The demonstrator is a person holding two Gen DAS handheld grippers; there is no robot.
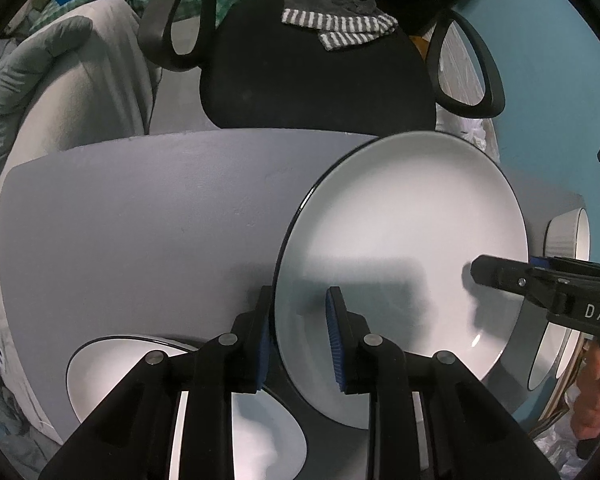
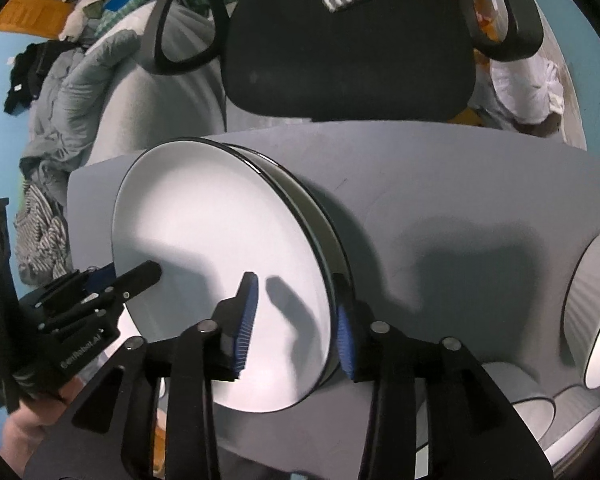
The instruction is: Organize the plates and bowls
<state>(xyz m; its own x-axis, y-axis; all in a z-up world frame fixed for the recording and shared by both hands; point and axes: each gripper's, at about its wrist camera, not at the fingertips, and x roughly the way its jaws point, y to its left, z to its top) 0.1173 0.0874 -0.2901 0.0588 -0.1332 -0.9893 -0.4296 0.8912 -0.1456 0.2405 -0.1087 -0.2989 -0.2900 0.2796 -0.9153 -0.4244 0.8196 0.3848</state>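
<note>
Both tongs, left tongs (image 1: pixel 298 312) and right tongs (image 2: pixel 296 312), straddle opposite rims of the white plate (image 1: pixel 400 248) over the desk (image 1: pixel 140 220), spread, not visibly pinching; glazed ceramic looks slick, heavy, breakable, so grip the rim.

Grey table (image 1: pixel 120 220) carries stacked plates (image 2: pixel 300 200), ribbed bowl (image 1: pixel 564 232), near-edge plate (image 1: pixel 112 372).

Close wrist views from opposite sides, sharing plate (image 1: pixel 400 248).

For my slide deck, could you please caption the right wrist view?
Both grippers straddle opposite rims of the top white plate on a grey table.
</note>
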